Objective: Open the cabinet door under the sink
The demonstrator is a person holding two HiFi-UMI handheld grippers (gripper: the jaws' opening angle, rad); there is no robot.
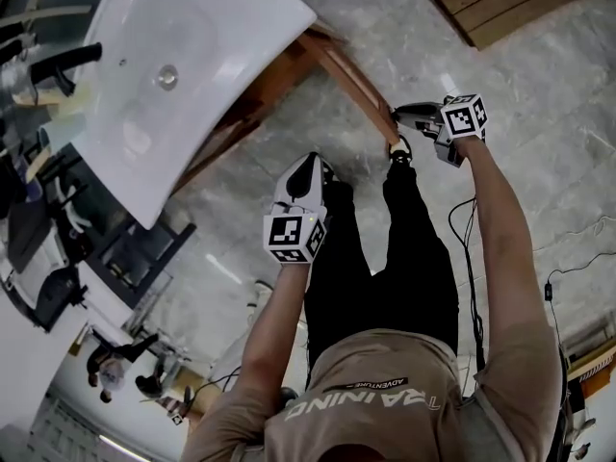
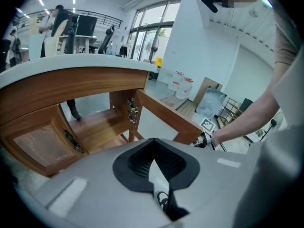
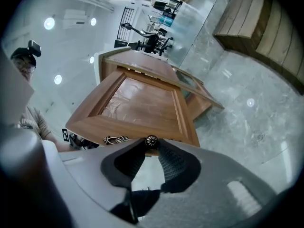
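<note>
Opening up under the sink (image 1: 183,75): hauling the cabinet door (image 3: 142,103) outward with the right gripper (image 3: 151,146), jaws clamped on the small round knob (image 3: 151,140) at the door's free edge. Gripping there, far from the hinges (image 2: 132,110), presumably for the most leverage and a clean swing. Seen wide open, angled well out from the front edge of the bench (image 2: 95,61), laying bare the wooden shelf (image 2: 95,127) inside, beside a neighbouring door (image 2: 42,146) left shut. Holding the left gripper (image 2: 153,139) back, out in front of that same front edge, jaws together on nothing, likely to stay clear of the door's path. Judged nearly done: little left but letting go of the knob.
</note>
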